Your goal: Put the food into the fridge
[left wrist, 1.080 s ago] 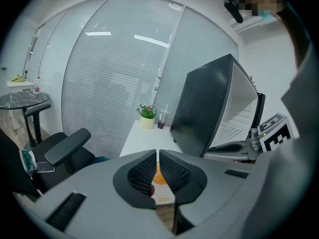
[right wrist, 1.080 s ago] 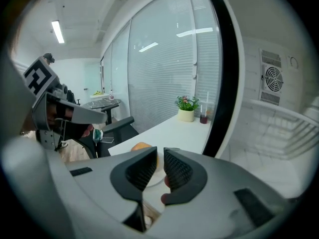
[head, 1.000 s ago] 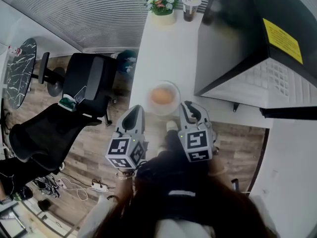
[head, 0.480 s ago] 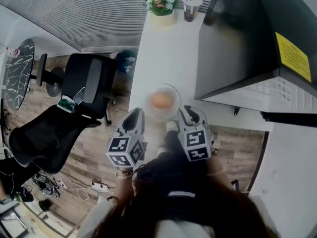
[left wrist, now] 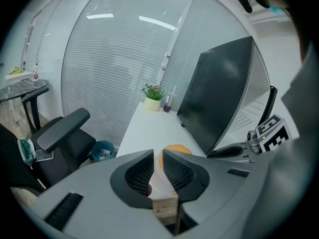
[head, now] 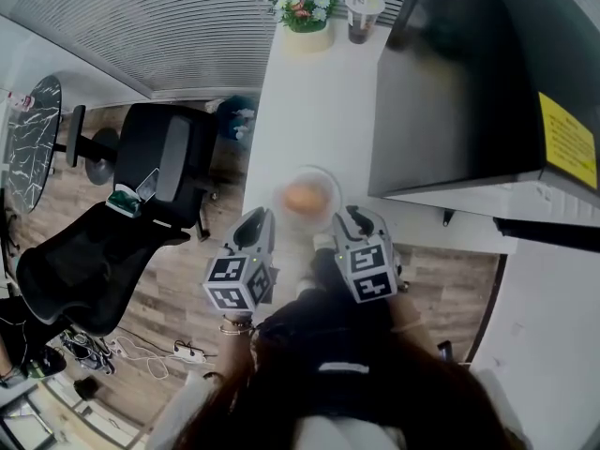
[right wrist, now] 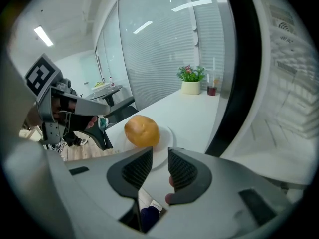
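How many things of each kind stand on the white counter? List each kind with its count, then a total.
bread roll: 1
plate: 1
potted plant: 1
drink cup: 1
fridge: 1
Total: 5

The desk (head: 314, 92) lay bare at upper centre, walled by the fridge (head: 450, 82) at right and a chair (head: 159, 162) at left.
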